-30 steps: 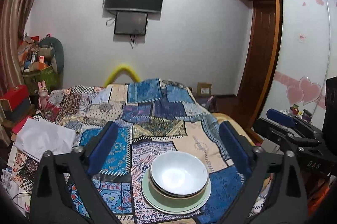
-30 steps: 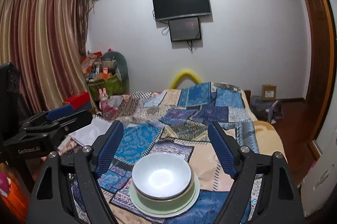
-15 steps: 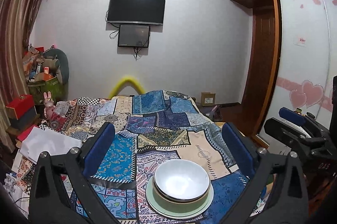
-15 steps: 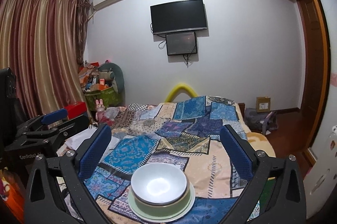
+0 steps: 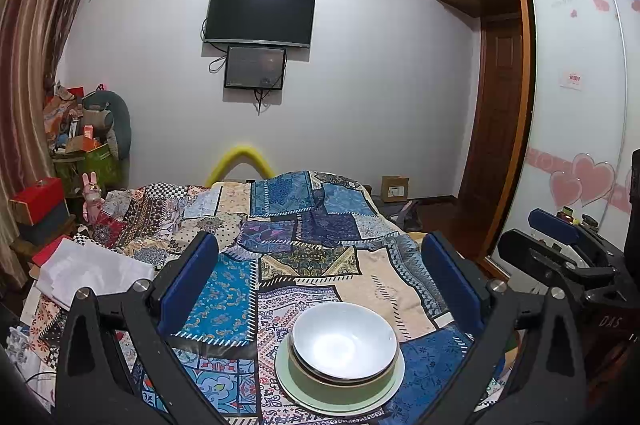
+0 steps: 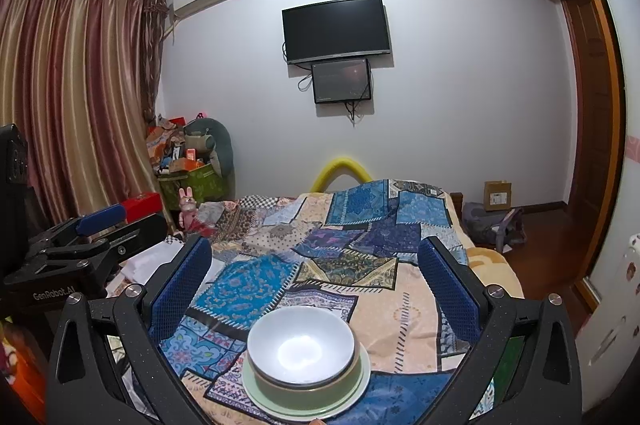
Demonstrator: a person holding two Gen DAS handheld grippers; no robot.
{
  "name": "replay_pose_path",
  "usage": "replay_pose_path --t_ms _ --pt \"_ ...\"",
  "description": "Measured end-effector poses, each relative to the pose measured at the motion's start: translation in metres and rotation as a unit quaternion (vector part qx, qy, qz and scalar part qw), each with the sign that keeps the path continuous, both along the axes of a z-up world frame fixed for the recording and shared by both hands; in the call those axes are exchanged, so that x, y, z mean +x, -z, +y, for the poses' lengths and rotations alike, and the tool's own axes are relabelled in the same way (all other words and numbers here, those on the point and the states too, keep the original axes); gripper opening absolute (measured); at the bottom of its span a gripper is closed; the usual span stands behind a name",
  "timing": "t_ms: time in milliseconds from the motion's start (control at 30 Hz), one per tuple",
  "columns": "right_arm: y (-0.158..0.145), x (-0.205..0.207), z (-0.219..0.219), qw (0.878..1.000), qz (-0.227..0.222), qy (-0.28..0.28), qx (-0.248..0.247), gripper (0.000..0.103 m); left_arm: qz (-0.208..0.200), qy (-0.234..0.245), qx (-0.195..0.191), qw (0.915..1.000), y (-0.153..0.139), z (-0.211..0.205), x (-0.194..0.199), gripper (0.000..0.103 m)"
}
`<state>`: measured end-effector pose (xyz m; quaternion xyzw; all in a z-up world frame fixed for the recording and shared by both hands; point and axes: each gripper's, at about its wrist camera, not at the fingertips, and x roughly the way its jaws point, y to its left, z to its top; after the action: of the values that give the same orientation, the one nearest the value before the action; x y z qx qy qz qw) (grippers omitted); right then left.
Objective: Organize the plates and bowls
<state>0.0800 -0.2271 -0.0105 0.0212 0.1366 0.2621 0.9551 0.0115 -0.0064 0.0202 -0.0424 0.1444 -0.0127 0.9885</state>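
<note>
Low at six o'clock before both wide-open, empty tools, left tool (image 5: 320,277) and right tool (image 6: 316,277), sits the stacked white bowl (image 5: 344,339) on its plate (image 5: 340,399), roughly centred between each pair of fingers.

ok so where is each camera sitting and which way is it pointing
Left wrist: on the left gripper, facing along the bed toward the TV wall; its open fingers frame the bowl stack, right gripper at right.
Right wrist: on the right gripper, same heading; left gripper at left.
Shared: bowl stack, quilt, TV.
</note>
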Motion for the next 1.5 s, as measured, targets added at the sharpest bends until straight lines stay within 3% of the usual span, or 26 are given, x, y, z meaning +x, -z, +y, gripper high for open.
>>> replay_pose_path --t_ms 1500 --pt "0.0 0.004 -0.002 1.0 0.009 0.0 0.003 0.103 0.014 0.009 -0.002 0.9999 0.006 -0.001 0.012 0.103"
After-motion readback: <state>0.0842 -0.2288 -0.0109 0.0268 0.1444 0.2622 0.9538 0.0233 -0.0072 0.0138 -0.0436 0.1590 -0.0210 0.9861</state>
